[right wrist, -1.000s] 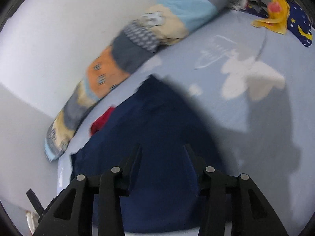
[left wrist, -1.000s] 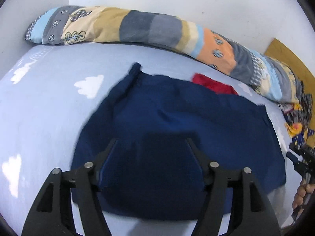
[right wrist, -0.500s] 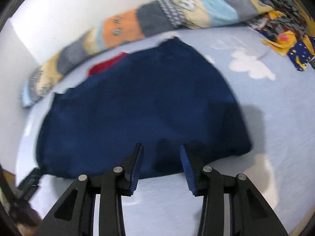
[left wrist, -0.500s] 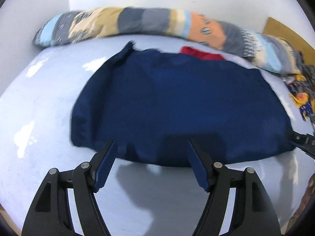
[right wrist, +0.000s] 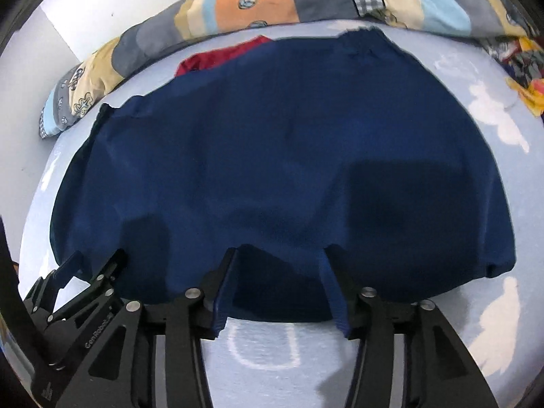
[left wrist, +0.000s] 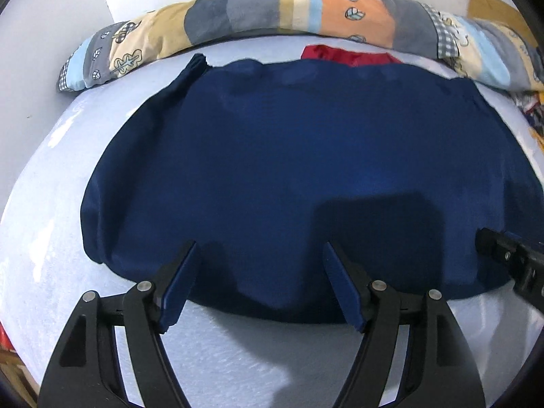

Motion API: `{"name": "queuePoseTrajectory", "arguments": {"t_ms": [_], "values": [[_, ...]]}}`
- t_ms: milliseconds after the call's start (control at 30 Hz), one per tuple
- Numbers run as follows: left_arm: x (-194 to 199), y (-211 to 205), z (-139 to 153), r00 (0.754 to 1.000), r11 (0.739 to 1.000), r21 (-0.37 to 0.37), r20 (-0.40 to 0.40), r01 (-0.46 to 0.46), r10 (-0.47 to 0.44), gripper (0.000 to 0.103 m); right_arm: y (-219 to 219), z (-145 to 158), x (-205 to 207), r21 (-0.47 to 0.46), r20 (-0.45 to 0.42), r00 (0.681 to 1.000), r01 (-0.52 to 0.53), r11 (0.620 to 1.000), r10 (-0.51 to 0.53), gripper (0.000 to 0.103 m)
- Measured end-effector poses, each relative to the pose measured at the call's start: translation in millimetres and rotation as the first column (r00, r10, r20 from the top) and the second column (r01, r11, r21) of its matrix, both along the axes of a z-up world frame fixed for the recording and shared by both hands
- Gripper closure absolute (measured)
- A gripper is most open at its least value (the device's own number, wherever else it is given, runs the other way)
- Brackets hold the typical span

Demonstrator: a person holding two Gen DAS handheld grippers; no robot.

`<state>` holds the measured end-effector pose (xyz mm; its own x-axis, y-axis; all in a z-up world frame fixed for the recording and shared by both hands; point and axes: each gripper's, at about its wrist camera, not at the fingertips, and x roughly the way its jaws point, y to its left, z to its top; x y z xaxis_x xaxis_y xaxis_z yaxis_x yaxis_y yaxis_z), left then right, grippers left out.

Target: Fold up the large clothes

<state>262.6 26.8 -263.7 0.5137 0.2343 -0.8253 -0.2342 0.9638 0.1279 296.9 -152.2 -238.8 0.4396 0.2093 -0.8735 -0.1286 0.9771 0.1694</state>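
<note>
A large navy garment (left wrist: 306, 156) lies spread flat on the light blue sheet (left wrist: 47, 210); the right wrist view also shows the garment (right wrist: 272, 142). My left gripper (left wrist: 261, 251) stands open just over its near hem, left of centre, with nothing pressed between the pads. My right gripper (right wrist: 280, 253) hangs over the same hem further right; its jaws are opening and the pads do not pinch the cloth. Each view catches the other gripper: the right gripper (left wrist: 506, 258) at the right edge, the left gripper (right wrist: 88, 278) at lower left.
A red cloth (left wrist: 343, 56) pokes out behind the garment's far edge. A long patchwork bolster (left wrist: 272, 10) lies along the white wall. A heap of colourful clothes (right wrist: 520, 64) sits at the far right. The sheet (right wrist: 493, 129) has white cloud prints.
Both grippers have drawn back from above the garment to its near hem. The right view has rolled to level. The garment now lies flat and wholly in view.
</note>
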Motion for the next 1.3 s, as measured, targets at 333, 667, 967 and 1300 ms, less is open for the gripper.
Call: {"name": "queuePoseTrajectory", "arguments": {"t_ms": [333,667,967,1300], "values": [[6,-5,-5,1.0,0.999,0.021,0.006,0.031,-0.031,0.029,28,-17,7,-0.082,-0.017,0.999,-0.041,0.996,0.04,0.048],[4,-4,0,0.999,0.999,0.005,0.017,0.033,-0.033,0.029,18,-7,3,-0.048,0.006,1.0,-0.03,0.998,0.03,0.048],[4,-11,5,0.998,0.999,0.018,0.043,0.046,-0.047,0.029,-18,-6,8,-0.09,0.0,0.999,0.049,0.995,-0.049,0.048],[5,-19,4,0.996,0.996,0.043,0.044,0.073,-0.075,0.029,-25,-12,8,-0.084,-0.032,0.999,0.031,0.996,-0.034,0.047]]}}
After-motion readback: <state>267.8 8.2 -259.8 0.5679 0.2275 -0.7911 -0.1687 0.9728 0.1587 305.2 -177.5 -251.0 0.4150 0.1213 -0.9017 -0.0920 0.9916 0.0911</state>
